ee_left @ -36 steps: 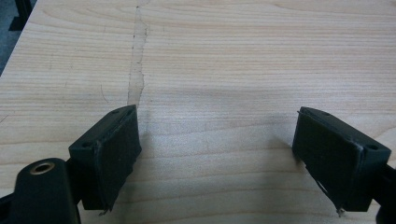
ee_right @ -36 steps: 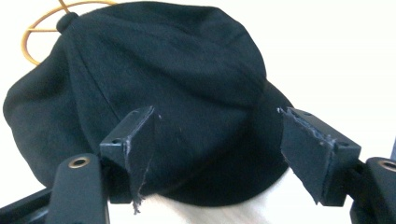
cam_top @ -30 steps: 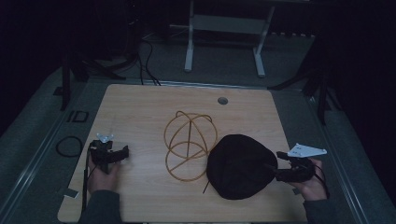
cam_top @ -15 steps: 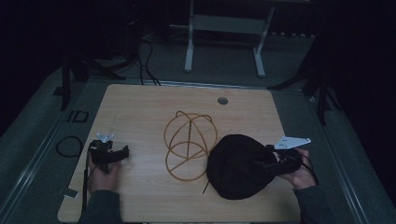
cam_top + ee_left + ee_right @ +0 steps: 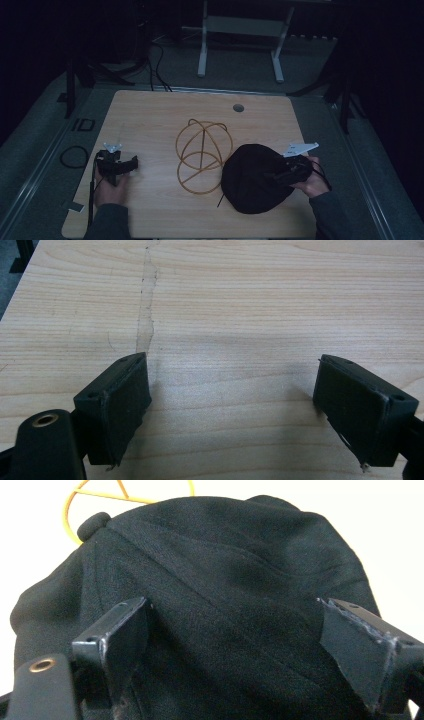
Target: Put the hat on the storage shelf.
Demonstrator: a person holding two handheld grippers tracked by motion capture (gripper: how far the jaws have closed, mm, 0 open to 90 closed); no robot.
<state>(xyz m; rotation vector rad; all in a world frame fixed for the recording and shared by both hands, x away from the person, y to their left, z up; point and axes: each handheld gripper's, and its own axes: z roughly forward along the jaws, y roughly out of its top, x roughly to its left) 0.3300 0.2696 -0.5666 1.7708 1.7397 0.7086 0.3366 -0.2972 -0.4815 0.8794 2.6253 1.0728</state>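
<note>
The black hat (image 5: 220, 600) looks soft and light; pinch its near edge. Both grippers, left (image 5: 235, 405) and right (image 5: 235, 645), gape, grasping nothing.

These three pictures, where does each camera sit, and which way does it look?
High view: fixed above the person's side, looking forward and down on the wooden table; forearms and both hands enter from the bottom.
Left gripper view: rides the left tongs, looking along their open black jaws at bare tabletop.
Right gripper view: rides the right tongs, jaws open over the black cap.
Shared: the cap and the yellow wire frame appear in the high view and the right gripper view.
</note>
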